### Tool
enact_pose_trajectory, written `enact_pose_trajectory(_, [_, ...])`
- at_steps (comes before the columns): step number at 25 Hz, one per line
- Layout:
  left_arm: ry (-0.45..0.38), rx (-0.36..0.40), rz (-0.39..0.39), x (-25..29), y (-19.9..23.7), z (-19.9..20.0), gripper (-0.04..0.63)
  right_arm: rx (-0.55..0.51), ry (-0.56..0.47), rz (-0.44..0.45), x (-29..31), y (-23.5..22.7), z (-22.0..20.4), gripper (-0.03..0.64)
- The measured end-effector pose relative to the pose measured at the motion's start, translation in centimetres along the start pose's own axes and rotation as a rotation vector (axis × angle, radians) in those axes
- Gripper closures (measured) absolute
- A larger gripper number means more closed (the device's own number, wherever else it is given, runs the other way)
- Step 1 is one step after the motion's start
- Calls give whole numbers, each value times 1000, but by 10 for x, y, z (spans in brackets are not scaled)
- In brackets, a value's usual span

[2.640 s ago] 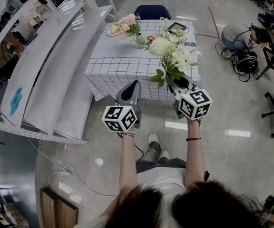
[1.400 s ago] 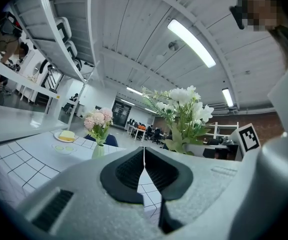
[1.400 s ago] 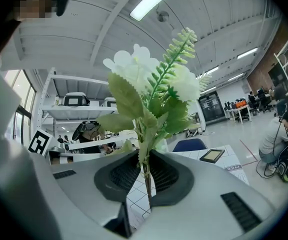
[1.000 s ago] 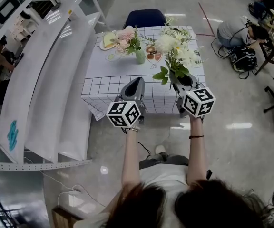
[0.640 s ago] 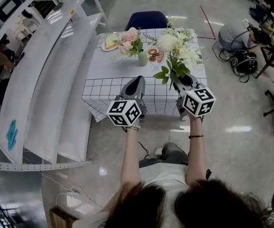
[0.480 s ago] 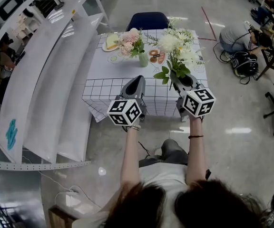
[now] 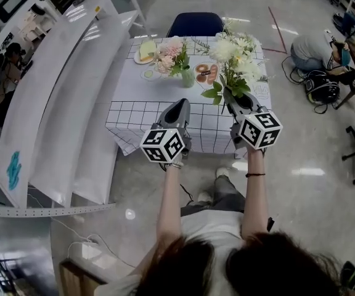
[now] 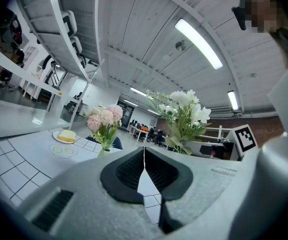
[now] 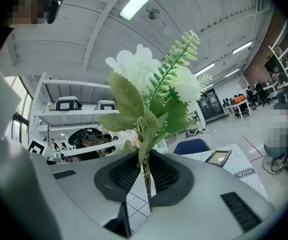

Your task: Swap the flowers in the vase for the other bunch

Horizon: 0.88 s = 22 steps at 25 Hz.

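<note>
1. Far left, long white shelf racks (image 7: pixel 54 103) run down the side of the room, and a person (image 7: pixel 8 57) is half visible behind them. The floor (image 7: pixel 301 184) is shiny grey and throws back the ceiling lights.
2. Next over is the table (image 7: pixel 134 113), covered in a white cloth with a black grid. A blue chair (image 7: pixel 195 23) is tucked in at the far end.
3. On the table's left part there's a plate (image 7: pixel 145 49) with something yellow on it. Beside that, the pink flowers (image 7: pixel 168 49) stand upright in the green vase (image 7: pixel 187 77), and a small round dish (image 7: pixel 206 73) sits just to the right of the vase.
4. The left gripper (image 7: pixel 180 105) is held level at the near edge of the table. Its jaws are clenched together with nothing between them.
5. The right gripper (image 7: pixel 232 97) is grasping the white bunch (image 7: pixel 234 54) by the stems. The bunch stands upright over the right side of the table, apart from the vase.
6. A picture frame (image 9: pixel 217 157) lies near the table's right corner.
7. Far right, another person is crouched (image 7: pixel 316 45) on the floor beside some black gear and cables.
</note>
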<state>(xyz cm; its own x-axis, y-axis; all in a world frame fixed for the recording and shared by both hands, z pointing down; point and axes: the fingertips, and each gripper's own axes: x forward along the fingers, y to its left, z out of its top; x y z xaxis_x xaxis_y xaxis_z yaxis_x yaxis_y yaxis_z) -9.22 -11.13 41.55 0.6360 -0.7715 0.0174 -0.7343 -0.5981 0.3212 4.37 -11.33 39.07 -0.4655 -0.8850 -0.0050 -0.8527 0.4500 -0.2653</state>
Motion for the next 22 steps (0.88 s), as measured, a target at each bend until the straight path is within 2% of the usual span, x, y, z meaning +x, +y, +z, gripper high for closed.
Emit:
enact_pose_trajectory(12, [-7, -23, 82, 50, 20, 1, 578, 11, 43, 93, 57, -33, 8, 563])
enact_pose_trajectory(22, [-11, -63, 181, 79, 35, -6, 578, 35, 77, 139, 83, -61, 9, 563])
